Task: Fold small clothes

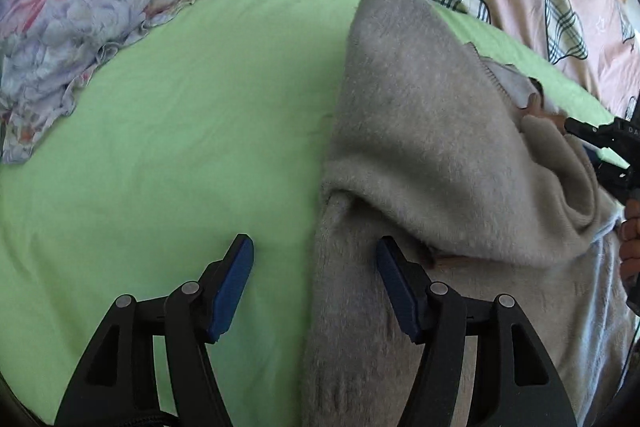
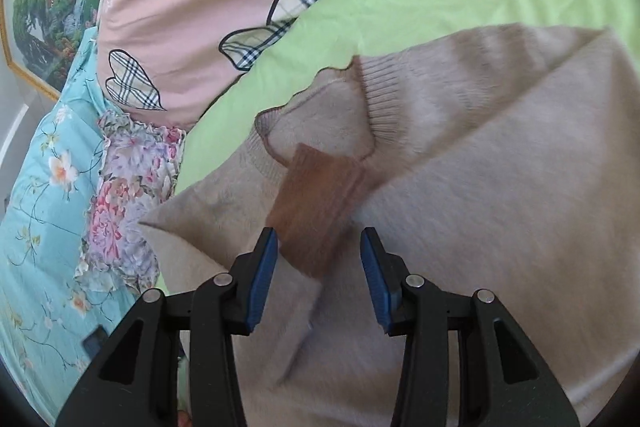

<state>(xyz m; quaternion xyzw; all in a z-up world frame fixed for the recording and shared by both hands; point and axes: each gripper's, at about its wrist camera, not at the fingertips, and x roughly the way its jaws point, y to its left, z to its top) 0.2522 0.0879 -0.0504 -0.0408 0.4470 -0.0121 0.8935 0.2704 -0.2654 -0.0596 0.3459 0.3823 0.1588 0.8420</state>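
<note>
Now both grippers hover open over a fuzzy beige sweater (image 1: pixel 420 131) on the green bedsheet (image 1: pixel 180 107).

Left wrist view: left gripper (image 1: pixel 316 263) has jaws apart, straddling the sweater's left edge, nothing gripped; the right gripper (image 1: pixel 600 147) shows at far right, its jaws unclear from here. Right wrist view: right gripper (image 2: pixel 318 259) has jaws apart just short of the brown ribbed cuff (image 2: pixel 316 203) near the neckline. Soft, light, floppy knit, I'd say; best pinched at cuff or hem ribbing.

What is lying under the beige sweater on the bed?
The beige sweater lies on a green sheet, which shows around its edges. Its brown cuff is folded on top. Whatever is beneath the sweater's middle is covered and cannot be seen.
</note>
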